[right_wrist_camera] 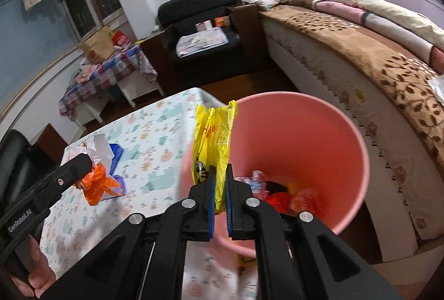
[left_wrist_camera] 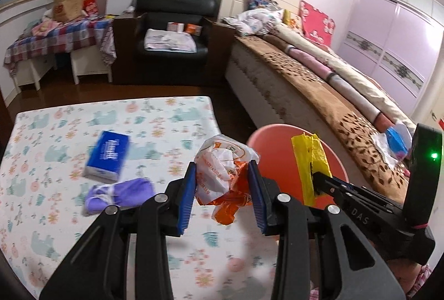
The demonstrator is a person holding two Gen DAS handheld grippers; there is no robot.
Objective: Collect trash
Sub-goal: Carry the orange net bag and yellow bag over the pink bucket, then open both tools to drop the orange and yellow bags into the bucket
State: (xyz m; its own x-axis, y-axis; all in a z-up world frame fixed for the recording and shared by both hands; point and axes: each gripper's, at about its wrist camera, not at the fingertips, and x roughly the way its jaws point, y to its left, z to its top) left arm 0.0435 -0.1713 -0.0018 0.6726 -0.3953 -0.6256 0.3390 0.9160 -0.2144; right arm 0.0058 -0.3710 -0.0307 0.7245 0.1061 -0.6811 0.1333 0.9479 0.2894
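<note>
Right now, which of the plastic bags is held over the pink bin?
The yellow bag, pinched in the right claw at the pink bin rim. The orange-and-white bag in the left claw hangs over the patterned table.

Crumpled orange-white bag (left_wrist_camera: pixel 222 178) and yellow bag (right_wrist_camera: pixel 215 144) held aloft.

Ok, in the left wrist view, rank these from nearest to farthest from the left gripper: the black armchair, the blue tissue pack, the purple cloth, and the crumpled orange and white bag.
1. Orange and white bag: clamped in the left gripper.
2. Purple cloth: on the mat, just left of the fingers.
3. Blue tissue pack: on the mat, farther back and left.
4. Black armchair: against the far wall.
</note>
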